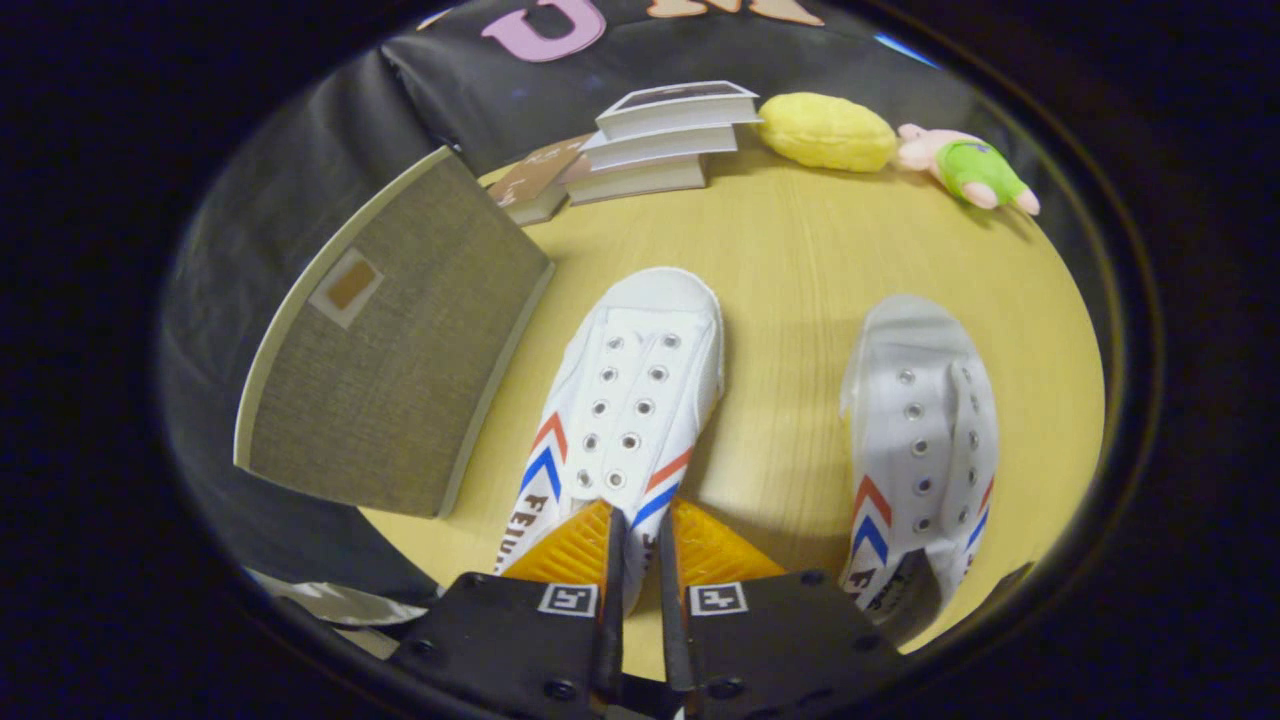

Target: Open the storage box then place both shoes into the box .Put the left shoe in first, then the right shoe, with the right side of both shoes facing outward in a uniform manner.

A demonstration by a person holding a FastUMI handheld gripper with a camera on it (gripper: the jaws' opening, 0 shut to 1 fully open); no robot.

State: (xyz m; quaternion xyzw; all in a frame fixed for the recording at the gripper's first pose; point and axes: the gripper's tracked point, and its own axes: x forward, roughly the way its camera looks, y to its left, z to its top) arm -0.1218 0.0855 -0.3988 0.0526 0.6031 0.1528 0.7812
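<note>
My gripper (637, 545) is shut on a white shoe (630, 400) with red and blue stripes, and a thin strip of its rear opening is pinched between the fingers. The shoe's toe points away from me over the wooden table (790, 250). A second matching white shoe (920, 430) lies to the right of the fingers, toe pointing away and tilted a little onto its side. The grey fabric storage box (390, 350) stands to the left of the held shoe. Its broad face with a small label window is turned toward me, and I cannot tell whether it is open.
At the table's far edge stands a stack of books (660, 140). To their right lie a yellow plush toy (828, 130) and a pink and green plush toy (968, 168). Bare table lies between the two shoes and beyond them.
</note>
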